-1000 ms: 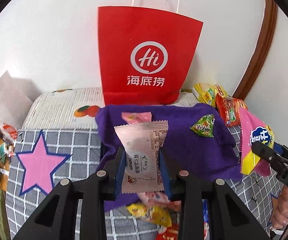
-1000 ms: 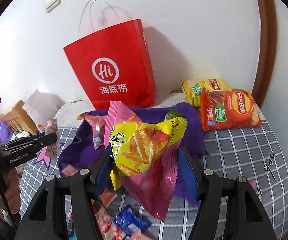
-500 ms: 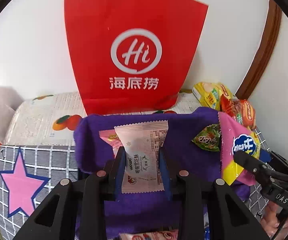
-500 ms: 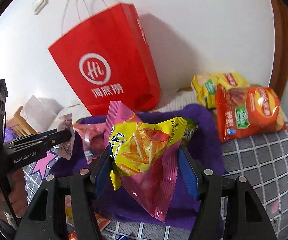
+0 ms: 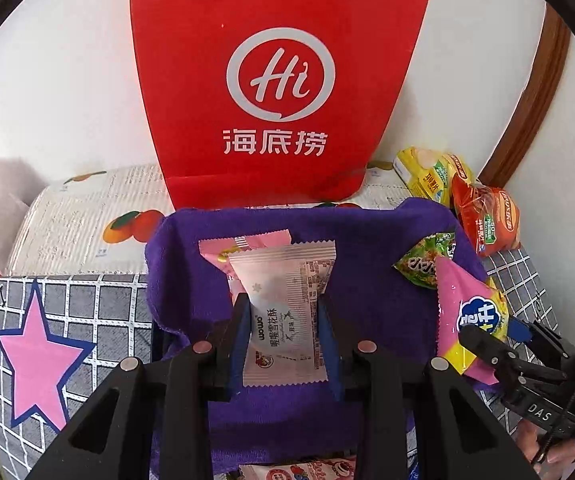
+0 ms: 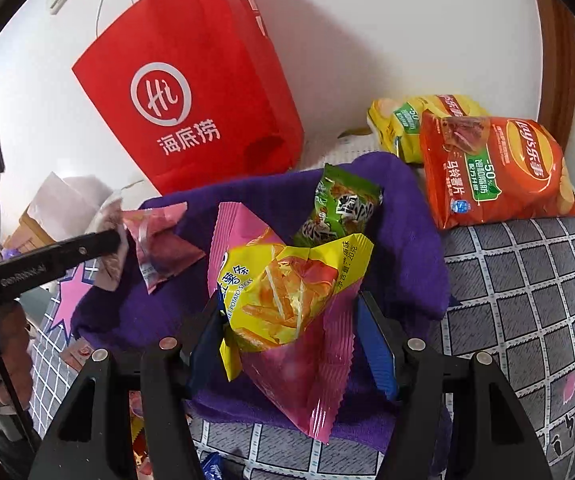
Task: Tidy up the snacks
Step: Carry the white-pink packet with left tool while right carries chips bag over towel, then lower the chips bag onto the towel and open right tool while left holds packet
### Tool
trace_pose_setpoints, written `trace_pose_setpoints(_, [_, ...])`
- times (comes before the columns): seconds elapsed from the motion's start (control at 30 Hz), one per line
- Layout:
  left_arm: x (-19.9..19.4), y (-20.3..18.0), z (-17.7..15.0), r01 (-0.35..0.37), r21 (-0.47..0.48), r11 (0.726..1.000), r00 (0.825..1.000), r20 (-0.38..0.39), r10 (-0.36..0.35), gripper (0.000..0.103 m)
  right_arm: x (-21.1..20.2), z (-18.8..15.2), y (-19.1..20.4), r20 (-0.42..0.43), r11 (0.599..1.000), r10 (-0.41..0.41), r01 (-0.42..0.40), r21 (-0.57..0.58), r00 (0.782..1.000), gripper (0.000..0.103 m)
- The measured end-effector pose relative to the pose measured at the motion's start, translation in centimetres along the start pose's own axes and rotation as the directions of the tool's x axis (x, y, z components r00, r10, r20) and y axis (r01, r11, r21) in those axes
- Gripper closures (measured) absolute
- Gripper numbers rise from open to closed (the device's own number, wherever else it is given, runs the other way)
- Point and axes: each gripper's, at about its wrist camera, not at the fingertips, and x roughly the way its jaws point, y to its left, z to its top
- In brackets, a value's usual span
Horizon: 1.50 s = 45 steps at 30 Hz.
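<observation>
Left wrist view, left tool (image 5: 283, 334) clenching pale pink packet (image 5: 283, 316), right tool (image 6: 293, 338) clenching potato-stick bag (image 6: 287, 304)

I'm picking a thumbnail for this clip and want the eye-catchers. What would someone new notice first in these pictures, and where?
The big red paper bag with its white logo stands against the wall and dominates both views. Below it lies a purple cloth holding small snacks, and over that cloth the left gripper clamps a pale pink sachet while the right gripper holds a pink and yellow potato stick bag. Orange and yellow chip bags sit at the right.
</observation>
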Motion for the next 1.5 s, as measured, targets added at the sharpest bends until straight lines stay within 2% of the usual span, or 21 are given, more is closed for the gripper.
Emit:
trace_pose_setpoints(0.3, [0.2,0.1,0.1,-0.011,-0.005,1.000,1.000,-0.009,0.011,0.072,1.3,-0.5,-0.1,-0.037,0.999,-0.027,0.026,-0.019,0.999,0.039])
trace_pose_setpoints(0.6, [0.2,0.0,0.2,-0.013,-0.004,1.000,1.000,-0.012,0.013,0.072,1.1,-0.6,0.9,-0.032,0.998,-0.028,0.026,-0.056,0.999,0.038])
trace_pose_setpoints(1.07, [0.1,-0.1,0.1,-0.012,0.002,1.000,1.000,-0.014,0.012,0.072,2.6,-0.8,0.3,-0.091,0.999,-0.031,0.029,-0.023,0.995,0.036])
trace_pose_setpoints(1.27, [0.6,-0.4,-0.1,-0.017,0.009,1.000,0.999,-0.040,0.018,0.072,2.6,-0.8,0.3,-0.094,0.999,-0.029,0.027,-0.021,0.995,0.036])
trace_pose_setpoints(1.5, [1.5,-0.6,-0.4,-0.034,0.020,0.999,0.997,-0.075,0.035,0.072,2.6,-0.7,0.4,-0.096,0.999,-0.021,0.019,-0.029,0.995,0.029])
